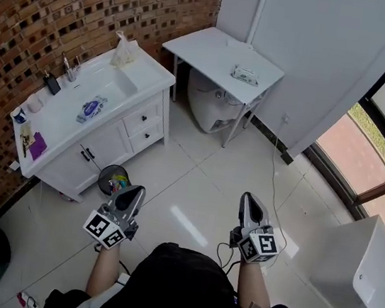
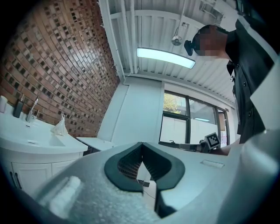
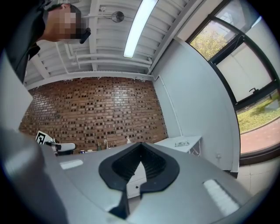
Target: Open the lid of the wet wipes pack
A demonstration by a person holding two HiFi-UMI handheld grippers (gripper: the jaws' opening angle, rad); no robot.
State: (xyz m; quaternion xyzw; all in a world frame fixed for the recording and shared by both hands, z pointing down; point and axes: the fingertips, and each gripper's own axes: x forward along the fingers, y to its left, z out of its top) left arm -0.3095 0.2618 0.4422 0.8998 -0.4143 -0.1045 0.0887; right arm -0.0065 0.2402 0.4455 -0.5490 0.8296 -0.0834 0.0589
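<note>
The wet wipes pack (image 1: 245, 74) lies flat on a small white table (image 1: 201, 47) against the far wall. In the right gripper view the wet wipes pack (image 3: 182, 143) shows small and far off on that table. Both grippers hang over the tiled floor, well short of the table. My left gripper (image 1: 134, 192) is shut with nothing in it, and its dark pads (image 2: 131, 164) meet at the tip. My right gripper (image 1: 251, 201) is also shut and empty, and it points toward the brick wall and the table. The lid's state is too small to tell.
A white vanity (image 1: 109, 137) with a sink stands at the left; a blue packet (image 1: 92, 108), bottles and a white bag lie on it. A small bin (image 1: 112, 177) stands by its foot. A white tub (image 1: 210, 106) sits under the table. A white cabinet (image 1: 365, 272) stands at the right.
</note>
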